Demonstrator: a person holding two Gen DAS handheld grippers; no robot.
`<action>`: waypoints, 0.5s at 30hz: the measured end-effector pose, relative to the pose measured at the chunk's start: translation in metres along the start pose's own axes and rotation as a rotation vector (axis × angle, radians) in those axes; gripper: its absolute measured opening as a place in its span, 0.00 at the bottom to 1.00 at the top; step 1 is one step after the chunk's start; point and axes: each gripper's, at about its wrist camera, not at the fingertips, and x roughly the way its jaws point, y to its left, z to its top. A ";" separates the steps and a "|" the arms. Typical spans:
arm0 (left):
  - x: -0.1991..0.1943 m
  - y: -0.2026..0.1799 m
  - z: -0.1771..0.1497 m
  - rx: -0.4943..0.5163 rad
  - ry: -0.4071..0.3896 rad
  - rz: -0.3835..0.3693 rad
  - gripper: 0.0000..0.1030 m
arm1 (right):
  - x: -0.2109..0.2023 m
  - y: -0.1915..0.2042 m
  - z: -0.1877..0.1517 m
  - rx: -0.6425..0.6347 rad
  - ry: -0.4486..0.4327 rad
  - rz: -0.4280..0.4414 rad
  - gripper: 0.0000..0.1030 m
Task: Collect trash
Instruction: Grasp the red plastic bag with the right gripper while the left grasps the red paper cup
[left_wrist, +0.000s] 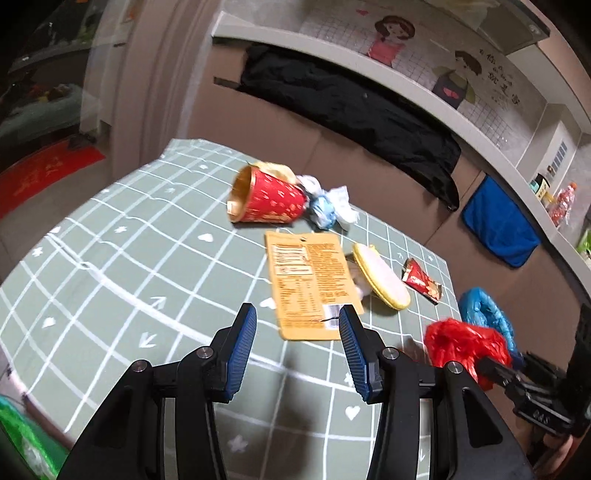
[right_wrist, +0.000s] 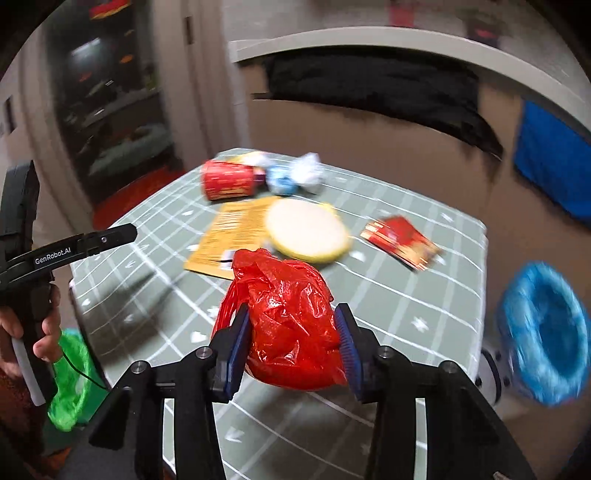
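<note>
Right gripper is clamped on a crumpled red plastic bag, pads pressing it from both sides, bag bulging up betw. them and held just above the near part of the table. So the step in hand looks like the carry: one piece of trash picked, not yet dropped. Left gripper hangs over the table w/ jaws apart and nothing betw. them, pointing at the orange packet lying flat just ahead of its tips. Rest of the trash is on the tablecloth: red cup on its side at the far end, white-and-blue wads touching it, a yellow-rimmed lid overlapping the packet's edge, a small red wrapper near the right edge. Blue-lined bin sits off the table's right side, green bag low at left. Next move, I'd guess: swing the red bag out over the blue bin, close by on that side, and only then let go; the bag is light and springy, so release low, inside the rim. Left can then take the packet, tho flat on cloth it'll need an edge grab.
</note>
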 end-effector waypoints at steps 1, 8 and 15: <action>0.007 -0.003 0.003 0.009 0.023 -0.009 0.46 | -0.001 -0.006 -0.003 0.019 0.002 -0.008 0.40; 0.040 -0.024 0.020 0.125 0.123 -0.021 0.46 | -0.004 -0.027 -0.004 0.054 0.000 -0.035 0.40; 0.069 0.003 0.066 0.099 0.076 0.026 0.46 | 0.023 -0.045 0.000 0.030 0.033 -0.007 0.40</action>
